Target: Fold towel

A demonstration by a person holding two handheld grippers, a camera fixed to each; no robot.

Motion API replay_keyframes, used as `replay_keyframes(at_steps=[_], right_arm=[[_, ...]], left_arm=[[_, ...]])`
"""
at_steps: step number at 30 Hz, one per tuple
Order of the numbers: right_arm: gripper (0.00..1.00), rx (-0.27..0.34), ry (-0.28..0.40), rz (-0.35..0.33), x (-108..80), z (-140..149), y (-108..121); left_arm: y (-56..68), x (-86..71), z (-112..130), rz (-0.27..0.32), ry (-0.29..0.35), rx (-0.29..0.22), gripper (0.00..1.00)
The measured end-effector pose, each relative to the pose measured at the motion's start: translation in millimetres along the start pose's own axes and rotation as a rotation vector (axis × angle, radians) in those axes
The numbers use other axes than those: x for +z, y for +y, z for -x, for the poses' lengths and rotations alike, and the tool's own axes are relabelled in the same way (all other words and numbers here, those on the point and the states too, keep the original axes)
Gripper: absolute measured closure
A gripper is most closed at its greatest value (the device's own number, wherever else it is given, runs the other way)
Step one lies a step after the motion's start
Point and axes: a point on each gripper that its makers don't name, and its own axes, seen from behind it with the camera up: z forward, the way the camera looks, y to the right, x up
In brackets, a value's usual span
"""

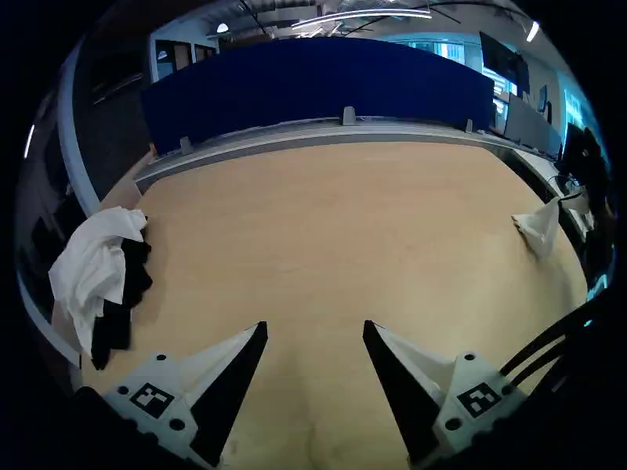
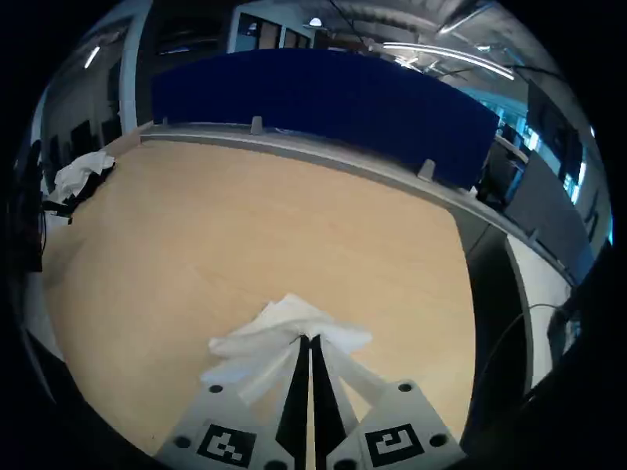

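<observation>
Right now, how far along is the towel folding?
Barely started. No fold looks done: the white towel is bunched, pinched in the shut right gripper. The left gripper hangs open, holding nothing. Left: spread it flat on the table and fold it. A white and black cloth pile lies at the table's edge.

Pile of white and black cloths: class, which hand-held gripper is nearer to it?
Left. The left hand-held gripper has the pile close on its left; the right hand-held gripper, shut on a white towel, has it far across the table.
</observation>
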Motion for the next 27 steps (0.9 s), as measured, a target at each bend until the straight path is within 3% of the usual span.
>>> replay_keyframes(at_steps=[19, 27], right_arm=[[0.98, 0.178, -0.151, 0.073, -3.0, 100.9, 14.6], [0.97, 0.226, -0.221, 0.104, -2.7, 133.4, 16.7]], left_arm=[[3.0, -2.6, -0.8, -0.002, 0.002, 0.014, 0.1], [2.1, -4.9, 1.1, -0.004, 0.003, 0.022, 0.1]])
